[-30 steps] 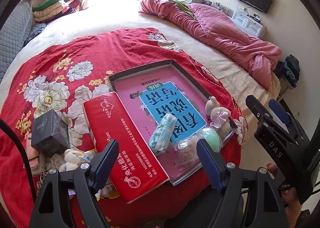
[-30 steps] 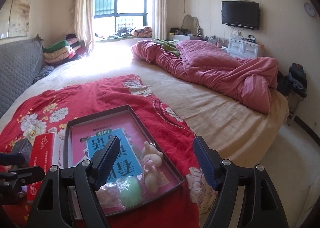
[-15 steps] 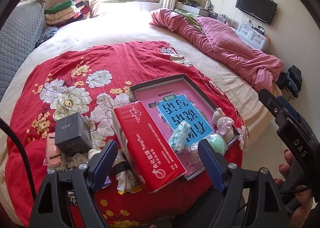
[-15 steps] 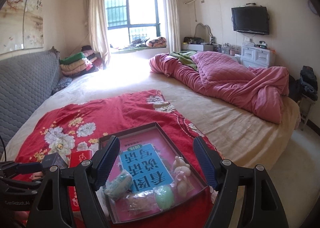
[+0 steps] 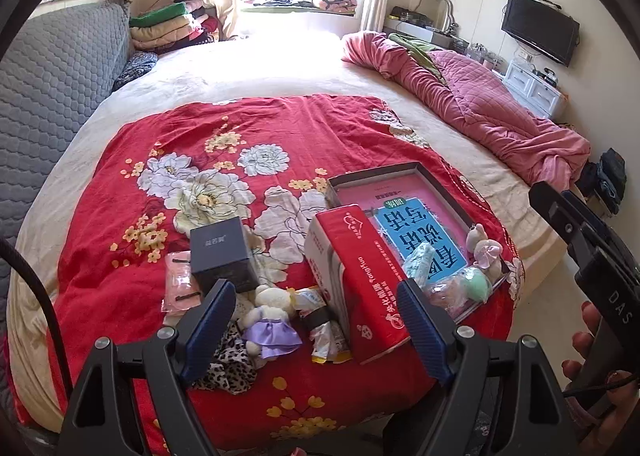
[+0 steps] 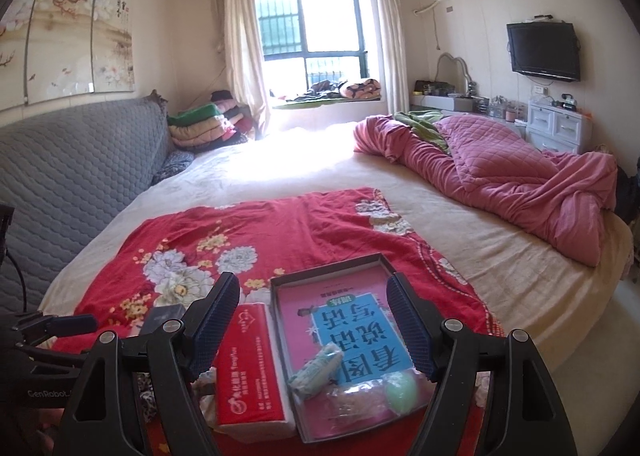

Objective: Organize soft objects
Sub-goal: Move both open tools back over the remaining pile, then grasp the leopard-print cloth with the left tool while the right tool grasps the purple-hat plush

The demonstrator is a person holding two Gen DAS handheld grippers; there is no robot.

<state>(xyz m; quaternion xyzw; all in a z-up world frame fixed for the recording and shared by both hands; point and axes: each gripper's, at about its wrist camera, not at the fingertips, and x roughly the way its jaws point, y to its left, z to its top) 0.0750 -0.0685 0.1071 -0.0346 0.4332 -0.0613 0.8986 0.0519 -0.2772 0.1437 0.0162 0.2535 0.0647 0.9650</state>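
Red floral cloth point(image 5: 192, 144) covers the near half of the bed, with the soft things bunched at its near edge. A shallow dark-rimmed box tray point(image 5: 440, 180) lined with a pink and blue book sits at four o'clock, holding a green foam egg point(image 5: 478, 284), a mint rolled cloth point(image 5: 418, 262) and a small cream plush point(image 5: 482, 248). A red tissue pack point(image 5: 360, 280) lies just beside the tray's left rim. At seven o'clock lie a purple-skirted plush doll point(image 5: 268, 320), a leopard-print cloth point(image 5: 228, 368) and a black cube box point(image 5: 222, 256). Both the left hand-held gripper point(image 5: 316, 330) and the right hand-held gripper point(image 6: 312, 330) hang spread, gripping nothing. Bare cloth lies open toward twelve o'clock.
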